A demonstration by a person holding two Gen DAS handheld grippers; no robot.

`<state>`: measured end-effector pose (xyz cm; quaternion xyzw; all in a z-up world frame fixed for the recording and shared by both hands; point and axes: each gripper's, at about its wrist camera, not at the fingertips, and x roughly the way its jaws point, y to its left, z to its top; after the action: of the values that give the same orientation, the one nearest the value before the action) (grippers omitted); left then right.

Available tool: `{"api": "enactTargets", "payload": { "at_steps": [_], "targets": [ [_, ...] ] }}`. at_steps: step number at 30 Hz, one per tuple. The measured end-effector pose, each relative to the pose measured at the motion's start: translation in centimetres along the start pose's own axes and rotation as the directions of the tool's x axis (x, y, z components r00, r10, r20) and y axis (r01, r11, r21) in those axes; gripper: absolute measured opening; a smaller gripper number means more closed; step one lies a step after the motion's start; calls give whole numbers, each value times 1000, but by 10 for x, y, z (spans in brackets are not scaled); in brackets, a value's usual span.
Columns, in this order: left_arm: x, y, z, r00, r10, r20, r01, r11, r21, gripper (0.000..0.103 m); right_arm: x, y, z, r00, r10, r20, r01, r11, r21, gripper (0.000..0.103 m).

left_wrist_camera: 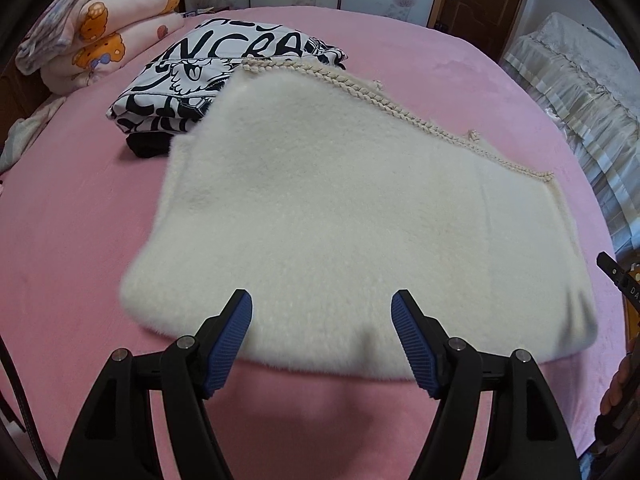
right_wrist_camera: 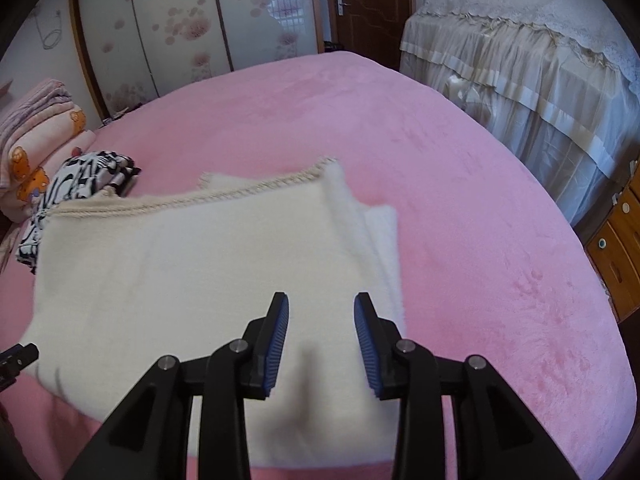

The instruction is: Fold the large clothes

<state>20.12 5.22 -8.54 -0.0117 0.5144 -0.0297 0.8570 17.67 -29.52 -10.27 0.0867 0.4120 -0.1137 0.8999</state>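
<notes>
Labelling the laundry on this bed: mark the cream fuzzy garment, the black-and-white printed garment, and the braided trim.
cream fuzzy garment point(left_wrist_camera: 328, 216), left wrist view, middle of its top layer.
black-and-white printed garment point(left_wrist_camera: 188, 76), left wrist view, lettered top face.
braided trim point(right_wrist_camera: 224, 196), right wrist view, far edge of the cream garment.

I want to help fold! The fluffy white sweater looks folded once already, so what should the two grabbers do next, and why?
Probably lower the left gripper and the right gripper to the near edge of the cream sweater and pinch it for another fold. Both are open and empty above it, and it lies flat but still wide on the pink bed.
</notes>
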Motion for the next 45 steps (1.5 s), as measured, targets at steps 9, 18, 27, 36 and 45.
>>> {"api": "enactTargets", "payload": {
  "at_steps": [9,18,27,36,45],
  "targets": [
    [-44,3,-9,999,-25,25,25,1000,-17,71,-55,54,-3,992,111,55,-108,993,-57,34],
    [-67,27,-34,999,-31,31,32,999,-42,72,-88,88,-26,981,177,78,-172,983,-64,37],
    [-26,57,-70,996,-73,-50,66,989,-132,73,-91,111,-68,984,150,94,-139,984,-110,50],
    [24,70,-88,967,-246,-71,218,937,-271,73,-58,116,-94,986,165,6,-164,984,-63,50],
    [54,91,-79,942,-335,16,317,876,-363,73,-31,121,-103,982,184,-36,-185,982,-43,50]
  ]
}}
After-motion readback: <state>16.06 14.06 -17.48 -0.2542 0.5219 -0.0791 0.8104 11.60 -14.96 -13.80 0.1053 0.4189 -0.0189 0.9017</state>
